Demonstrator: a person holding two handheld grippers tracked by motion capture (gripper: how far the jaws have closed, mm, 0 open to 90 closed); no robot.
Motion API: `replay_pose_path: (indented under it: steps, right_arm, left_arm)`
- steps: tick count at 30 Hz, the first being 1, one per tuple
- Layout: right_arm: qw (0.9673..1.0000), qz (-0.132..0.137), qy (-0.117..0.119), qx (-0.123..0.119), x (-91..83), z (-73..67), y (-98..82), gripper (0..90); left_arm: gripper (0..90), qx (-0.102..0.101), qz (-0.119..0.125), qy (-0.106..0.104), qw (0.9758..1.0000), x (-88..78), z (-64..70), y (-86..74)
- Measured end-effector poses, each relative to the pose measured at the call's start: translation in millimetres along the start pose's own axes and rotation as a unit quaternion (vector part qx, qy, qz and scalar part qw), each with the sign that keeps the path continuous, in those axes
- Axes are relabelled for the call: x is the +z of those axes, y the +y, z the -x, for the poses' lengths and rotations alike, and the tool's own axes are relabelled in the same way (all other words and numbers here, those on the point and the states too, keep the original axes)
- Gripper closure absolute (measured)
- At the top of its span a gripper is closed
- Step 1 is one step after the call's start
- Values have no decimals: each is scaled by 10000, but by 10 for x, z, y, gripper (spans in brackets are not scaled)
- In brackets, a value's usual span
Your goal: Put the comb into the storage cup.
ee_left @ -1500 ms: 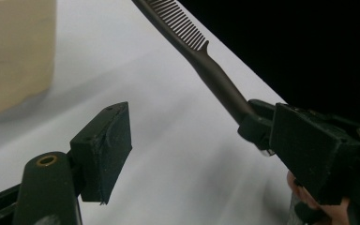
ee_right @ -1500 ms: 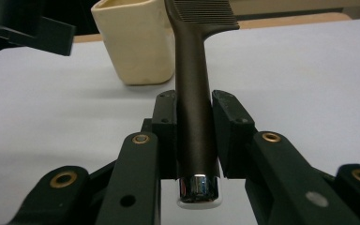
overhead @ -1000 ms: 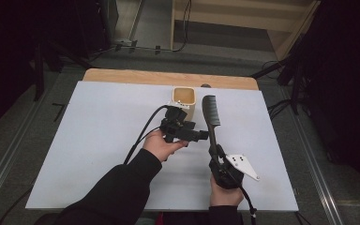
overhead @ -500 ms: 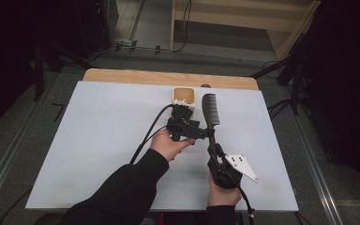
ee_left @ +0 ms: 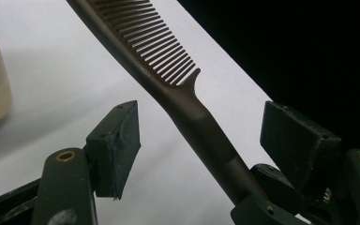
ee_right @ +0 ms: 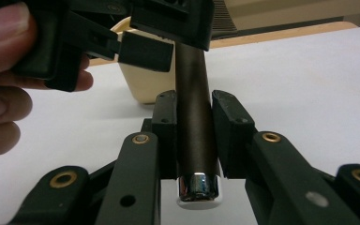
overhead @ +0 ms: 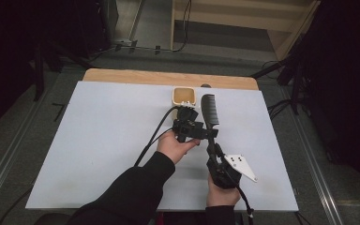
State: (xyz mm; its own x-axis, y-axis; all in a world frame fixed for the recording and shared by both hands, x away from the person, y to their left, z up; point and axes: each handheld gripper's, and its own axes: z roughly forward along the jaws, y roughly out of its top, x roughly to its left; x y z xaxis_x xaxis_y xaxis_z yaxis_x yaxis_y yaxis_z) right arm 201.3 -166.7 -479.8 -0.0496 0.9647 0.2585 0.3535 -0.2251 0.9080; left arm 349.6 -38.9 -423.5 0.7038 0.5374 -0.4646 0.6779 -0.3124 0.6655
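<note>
1. The worktop (overhead: 98, 140) is one broad white sheet. Above it I hold a comb (overhead: 210, 110) with its toothed end just beside a cup (overhead: 184, 96).
2. One cup: small, cream, open at the top, standing upright near the far edge. It looks light and easy to tip if the comb knocks its rim.
3. One comb: long, dark, with a round handle (ee_right: 192, 117) ending in a shiny metal cap. I judge it stiff and light, the teeth thin and the part most likely to bend or catch, so the handle is the place to hold. Its smooth, round surface could roll or slip between flat pads.
4. My right fingers (ee_right: 193, 136) are closed on the lower handle, just above the cap, pads pressing both sides. That grip carries the comb.
5. My left fingers (ee_left: 211, 136) straddle the handle just below the teeth, in the left gripper view. The jaws have just been closing, with the handle between them, but the pads stand clear of it on both sides, so they hold nothing yet.
6. Two grippers in all, one per hand; the left hand (overhead: 176, 146) sits beside the comb's middle, the right hand (overhead: 222, 192) nearer me.
</note>
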Motion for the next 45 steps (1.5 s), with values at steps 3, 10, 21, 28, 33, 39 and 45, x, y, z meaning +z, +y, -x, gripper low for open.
replay_pose_path:
  steps: [3,10,21,28,33,39,45]
  right_arm:
    - [10000,26,-7,-4,-4,-8,0,702]
    - [10000,80,-5,1,-2,-30,-1,702]
    - [9999,139,-25,26,11,-55,8,702]
    - [9999,152,-9,47,8,-71,7,702]
    - [9998,167,20,62,8,-71,7,702]
    - [9998,144,68,83,18,-57,0,702]
    - [9998,131,144,88,22,-47,-9,701]
  left_arm:
    - [331,-131,-45,-28,9999,15,-12,0]
    - [377,-375,29,-19,9993,31,-20,4]
    - [477,-453,58,34,9989,49,-17,-21]
    - [541,-659,64,-107,9977,66,-32,-43]
    - [609,-824,118,-268,9962,73,-60,-56]
    - [630,-945,108,-394,9947,68,-99,-75]
    - [649,-943,133,-478,9943,46,-107,-78]
